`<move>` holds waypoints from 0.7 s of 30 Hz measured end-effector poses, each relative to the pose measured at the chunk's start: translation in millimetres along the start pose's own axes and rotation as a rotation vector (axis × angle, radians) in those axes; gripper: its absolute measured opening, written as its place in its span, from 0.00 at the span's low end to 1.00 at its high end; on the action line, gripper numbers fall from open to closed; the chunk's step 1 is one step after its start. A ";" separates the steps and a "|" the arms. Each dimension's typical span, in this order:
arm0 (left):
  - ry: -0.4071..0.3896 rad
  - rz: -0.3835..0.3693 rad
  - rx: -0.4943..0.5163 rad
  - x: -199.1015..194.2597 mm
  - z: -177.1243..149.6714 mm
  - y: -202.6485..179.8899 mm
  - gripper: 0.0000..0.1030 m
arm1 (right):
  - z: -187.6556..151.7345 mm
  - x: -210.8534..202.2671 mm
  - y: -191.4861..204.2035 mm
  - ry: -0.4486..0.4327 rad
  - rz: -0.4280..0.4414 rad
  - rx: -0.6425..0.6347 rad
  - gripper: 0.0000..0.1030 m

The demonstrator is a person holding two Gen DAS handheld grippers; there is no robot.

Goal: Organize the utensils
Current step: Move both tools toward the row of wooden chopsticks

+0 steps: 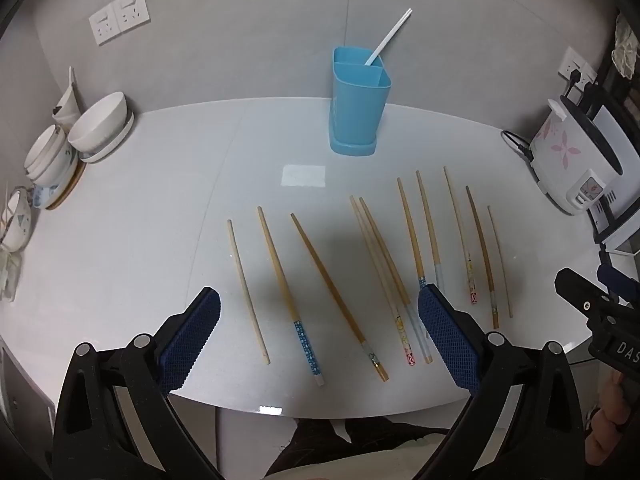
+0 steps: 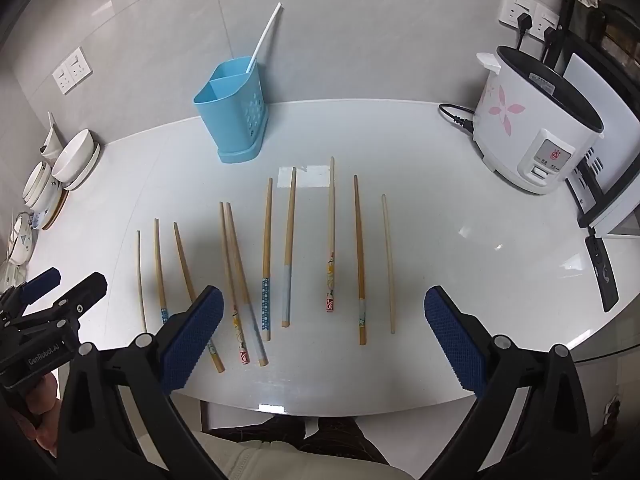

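Note:
Several wooden chopsticks (image 1: 332, 296) lie side by side on the white table (image 1: 160, 200), some with patterned ends; they also show in the right wrist view (image 2: 288, 248). A blue two-compartment holder (image 1: 358, 100) stands at the back with a white chopstick pair (image 1: 390, 36) in its rear compartment; the holder also shows in the right wrist view (image 2: 236, 112). My left gripper (image 1: 320, 308) is open and empty, hovering above the near ends of the left chopsticks. My right gripper (image 2: 324, 308) is open and empty above the right ones.
Stacked bowls and plates (image 1: 80, 140) sit at the table's left edge. A white rice cooker (image 2: 536, 128) with a power cord stands at the right. A black remote (image 2: 602, 272) lies near the right edge. Wall sockets (image 1: 118, 16) are behind.

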State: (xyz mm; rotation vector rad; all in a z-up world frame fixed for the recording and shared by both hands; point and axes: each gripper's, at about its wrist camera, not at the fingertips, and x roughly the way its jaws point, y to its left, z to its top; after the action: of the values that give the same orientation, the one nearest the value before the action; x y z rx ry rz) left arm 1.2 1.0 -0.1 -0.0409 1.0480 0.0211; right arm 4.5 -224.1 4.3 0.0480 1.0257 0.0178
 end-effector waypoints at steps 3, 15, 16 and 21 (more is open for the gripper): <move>-0.009 -0.016 -0.005 1.1 6.0 1.8 0.94 | 0.5 0.6 -0.2 -0.001 -0.001 -0.002 0.94; -0.006 -0.008 -0.001 -0.9 6.2 -0.8 0.94 | 1.2 0.8 -0.1 0.001 0.001 0.001 0.94; -0.008 -0.009 -0.001 -0.8 5.1 -0.8 0.94 | 1.1 0.7 -0.2 0.001 0.001 0.000 0.94; -0.009 -0.012 -0.005 -1.2 5.4 -1.3 0.94 | 1.2 0.8 0.3 0.000 0.002 -0.001 0.94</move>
State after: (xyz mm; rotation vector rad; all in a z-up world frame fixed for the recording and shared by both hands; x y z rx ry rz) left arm 5.4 -0.1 3.7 -0.0515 1.0387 0.0123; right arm 6.0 -223.8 4.3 0.0484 1.0258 0.0201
